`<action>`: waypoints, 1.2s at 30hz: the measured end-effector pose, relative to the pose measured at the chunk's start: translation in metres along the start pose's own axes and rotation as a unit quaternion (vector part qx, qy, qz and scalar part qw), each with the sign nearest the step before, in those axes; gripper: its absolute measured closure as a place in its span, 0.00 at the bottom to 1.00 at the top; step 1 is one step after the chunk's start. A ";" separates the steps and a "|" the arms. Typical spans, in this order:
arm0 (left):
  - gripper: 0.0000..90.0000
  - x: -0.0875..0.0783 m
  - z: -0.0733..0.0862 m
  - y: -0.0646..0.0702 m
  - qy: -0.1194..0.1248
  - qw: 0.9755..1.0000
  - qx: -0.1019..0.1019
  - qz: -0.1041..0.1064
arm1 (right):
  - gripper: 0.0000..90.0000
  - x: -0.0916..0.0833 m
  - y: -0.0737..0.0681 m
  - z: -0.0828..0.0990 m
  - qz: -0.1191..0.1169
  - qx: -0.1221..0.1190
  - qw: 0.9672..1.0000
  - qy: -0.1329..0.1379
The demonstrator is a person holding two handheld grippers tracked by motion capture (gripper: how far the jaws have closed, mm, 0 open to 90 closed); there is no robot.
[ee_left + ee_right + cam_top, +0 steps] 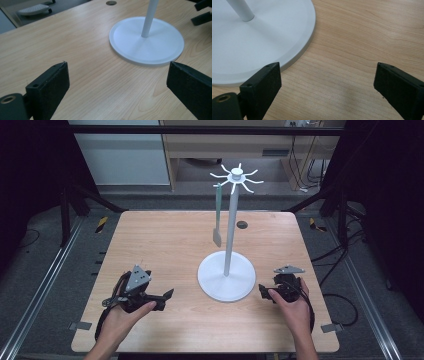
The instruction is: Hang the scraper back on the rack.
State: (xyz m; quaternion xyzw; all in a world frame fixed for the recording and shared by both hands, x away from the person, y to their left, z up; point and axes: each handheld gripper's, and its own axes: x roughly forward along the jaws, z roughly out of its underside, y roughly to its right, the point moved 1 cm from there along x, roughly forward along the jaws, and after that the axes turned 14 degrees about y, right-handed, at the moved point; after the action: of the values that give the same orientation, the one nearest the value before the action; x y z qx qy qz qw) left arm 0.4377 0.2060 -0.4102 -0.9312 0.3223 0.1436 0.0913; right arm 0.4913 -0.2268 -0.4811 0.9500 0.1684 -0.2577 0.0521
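- Wooden surface is carrying a white hook stand: round base, upright pole, ring of hooks on top.
- Grey-green spatula is hanging from one hook on the stand's left side, blade down, clear of the surface.
- Left gripper is sitting near-left of the base, held by the left hand; fingers are standing wide, gripping nothing.
- Right gripper is sitting just beside the base's right edge, held by the right hand; fingers are spread wide, empty.
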 end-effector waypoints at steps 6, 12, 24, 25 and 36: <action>0.05 0.004 0.025 -0.004 -0.015 1.000 0.004 -0.006 | 0.09 0.000 0.000 0.000 0.001 -0.001 1.000 0.001; 0.05 0.005 0.045 -0.009 -0.028 0.999 0.012 -0.015 | 0.09 0.000 -0.001 0.000 0.000 -0.003 1.000 -0.002; 0.05 0.003 0.067 -0.023 -0.036 0.999 0.005 -0.034 | 0.09 0.001 -0.002 0.000 0.001 -0.006 1.000 -0.003; 0.05 0.003 0.068 -0.024 -0.036 0.999 0.004 -0.036 | 0.09 0.001 -0.002 0.001 0.002 -0.006 1.000 -0.004; 0.05 0.000 0.083 -0.042 -0.041 0.997 -0.011 -0.059 | 0.09 0.001 -0.003 0.000 -0.002 -0.007 1.000 -0.003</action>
State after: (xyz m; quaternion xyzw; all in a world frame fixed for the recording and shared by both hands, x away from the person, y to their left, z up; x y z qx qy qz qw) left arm 0.4472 0.2605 -0.4852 -0.9430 0.2609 0.1795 0.1021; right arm 0.4911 -0.2236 -0.4821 0.9485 0.1715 -0.2599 0.0587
